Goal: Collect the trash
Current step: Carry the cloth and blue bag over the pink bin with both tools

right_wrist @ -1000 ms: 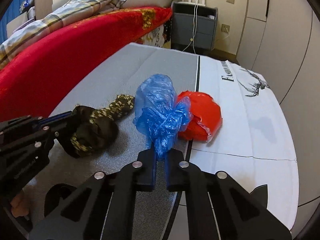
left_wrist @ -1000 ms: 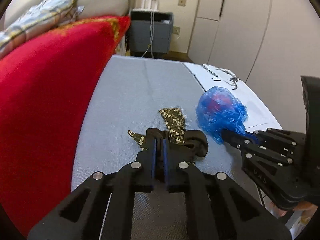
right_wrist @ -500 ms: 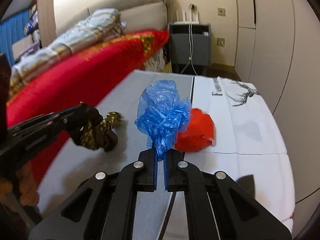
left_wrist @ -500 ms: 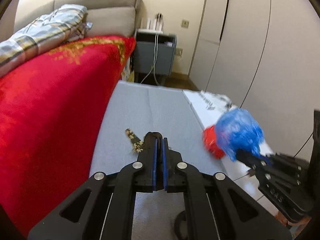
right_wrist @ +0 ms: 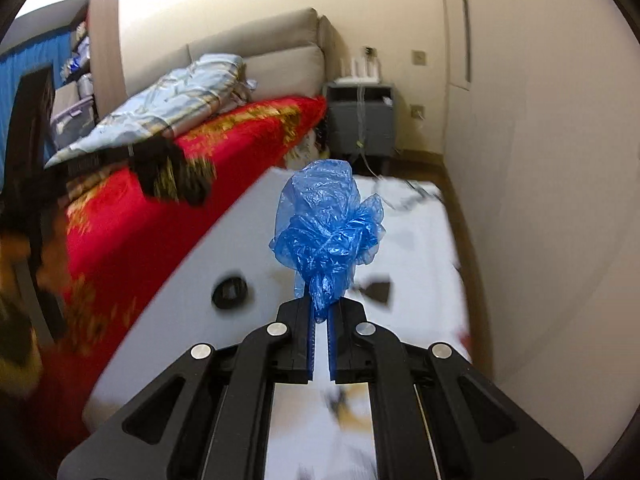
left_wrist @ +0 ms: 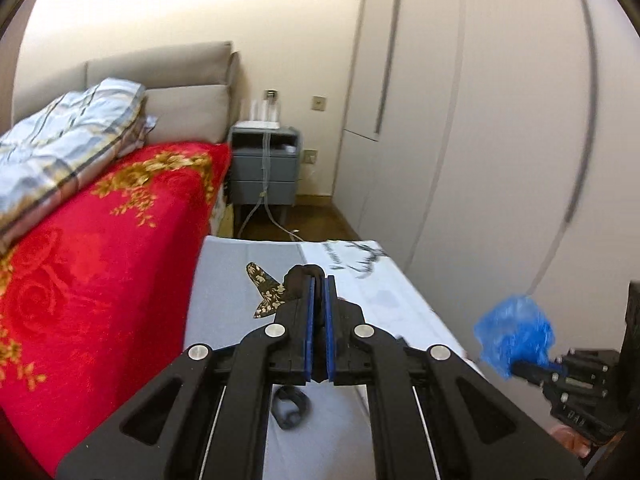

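My left gripper [left_wrist: 319, 284] is shut on a black cloth scrap with a gold flower print [left_wrist: 269, 290] and holds it up above the grey table [left_wrist: 228, 276]. The scrap also shows blurred in the right wrist view [right_wrist: 174, 172]. My right gripper [right_wrist: 321, 308] is shut on a crumpled blue plastic bag [right_wrist: 326, 232], lifted well above the table. The bag also shows at the right of the left wrist view [left_wrist: 514, 336], in the right gripper's fingers [left_wrist: 540, 368].
A bed with a red flowered blanket [left_wrist: 92, 264] runs along the table's left side. A white printed sheet [left_wrist: 384, 292] covers the table's right part. A black ring [left_wrist: 290, 406] lies on the table. A grey nightstand [left_wrist: 264, 168] stands behind; wardrobe doors [left_wrist: 500, 140] right.
Both grippers have risen well above the table, carrying the cloth scrap and the blue bag. The red item beside the bag is out of view now.
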